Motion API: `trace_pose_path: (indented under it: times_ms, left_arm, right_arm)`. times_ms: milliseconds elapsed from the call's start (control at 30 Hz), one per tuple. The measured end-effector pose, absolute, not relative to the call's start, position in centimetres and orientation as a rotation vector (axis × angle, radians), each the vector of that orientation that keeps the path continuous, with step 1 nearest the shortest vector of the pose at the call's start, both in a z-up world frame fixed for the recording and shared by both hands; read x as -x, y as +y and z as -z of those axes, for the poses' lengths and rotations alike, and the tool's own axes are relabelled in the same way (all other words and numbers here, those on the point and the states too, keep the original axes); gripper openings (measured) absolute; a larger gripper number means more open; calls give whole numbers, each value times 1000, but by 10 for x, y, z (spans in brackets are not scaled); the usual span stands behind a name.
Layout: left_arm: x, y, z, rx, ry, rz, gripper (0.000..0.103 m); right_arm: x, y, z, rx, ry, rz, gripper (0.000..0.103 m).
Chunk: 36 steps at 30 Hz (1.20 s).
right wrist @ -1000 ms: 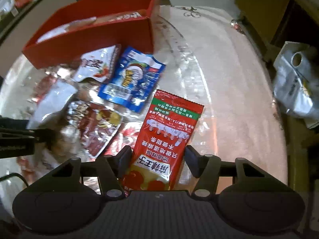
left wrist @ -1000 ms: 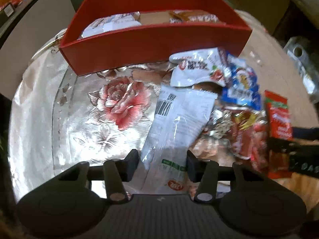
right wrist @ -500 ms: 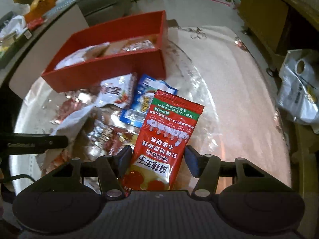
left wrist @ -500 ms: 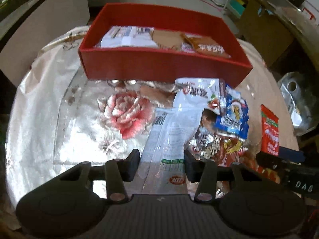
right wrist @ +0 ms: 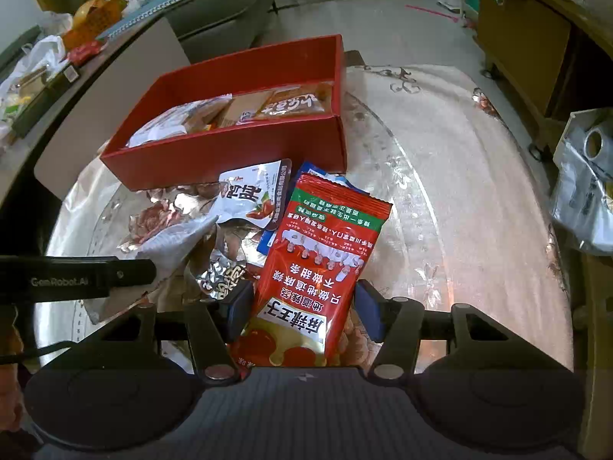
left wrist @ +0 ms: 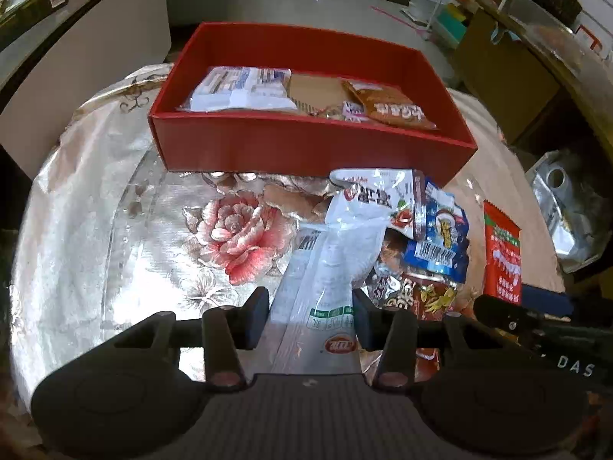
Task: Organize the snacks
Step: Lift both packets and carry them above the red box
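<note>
Tablecloth (left wrist: 95, 199): glossy silver-white fabric, crinkled, with a woven pink rose (left wrist: 239, 235) left of centre.

Left gripper (left wrist: 311, 312): black jaws pinched on the lower end of a long white pouch (left wrist: 325, 268), thin crinkly plastic film with a barcode and a small red logo. Jaws have just been closing, the pouch between them all the while; they now press its edges. The pouch's far end lies on the snack pile.

Box (left wrist: 306, 149): rectangular red cardboard, low matte walls, open top, at the far side of the table. Contents left to right: a flat white-and-blue wrapped pack (left wrist: 241, 88), a plain brown card piece (left wrist: 314, 90), a brown foil packet (left wrist: 390, 109). Smaller items between these are too small to tell.

Pile in front of the box's right half: white packet with red print (left wrist: 367, 199), blue packet with barcode (left wrist: 440, 241), a crumpled foil packet (left wrist: 417, 291) in silver and red-brown.

Right gripper (right wrist: 304, 308): jaws clamped on the lower part of a red sachet (right wrist: 325, 264), smooth glossy film, serrated top edge, green band, white characters. The sachet stands up off the table, leaning over the pile.

Versus a second ago: both views now sit higher, the box interior shows more fully, and the red sachet is lifted off the cloth. The white pouch has narrowed between the left jaws.
</note>
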<state>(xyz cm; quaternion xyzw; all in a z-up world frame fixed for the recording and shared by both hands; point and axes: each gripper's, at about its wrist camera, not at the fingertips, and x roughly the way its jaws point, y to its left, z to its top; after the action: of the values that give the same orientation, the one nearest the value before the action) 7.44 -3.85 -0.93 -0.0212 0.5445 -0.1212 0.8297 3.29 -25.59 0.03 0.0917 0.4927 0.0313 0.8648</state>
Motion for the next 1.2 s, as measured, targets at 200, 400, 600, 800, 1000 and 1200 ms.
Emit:
trace_pose_path:
  times_ms: [200, 400, 600, 800, 1000, 1200]
  left_arm:
    - [-76, -45, 23, 19, 1190, 281, 38]
    - [-87, -60, 45, -46, 1199, 253, 50]
    - [-100, -57, 52, 14, 1193, 226, 69]
    - [-94, -61, 48, -6, 1200, 224, 39]
    - [-88, -53, 34, 72, 1190, 244, 36]
    - [-83, -50, 9, 78, 1104, 239, 36]
  right_arm:
    - [-33, -255, 2, -193, 1042, -68, 65]
    - [-35, -254, 7, -189, 1060, -75, 65]
    - [-37, -255, 12, -191, 1080, -79, 65]
    - [-38, -255, 12, -195, 1079, -81, 65]
    - [-37, -255, 8, -200, 1060, -80, 65]
    - [-38, -254, -1, -204, 1024, -83, 65]
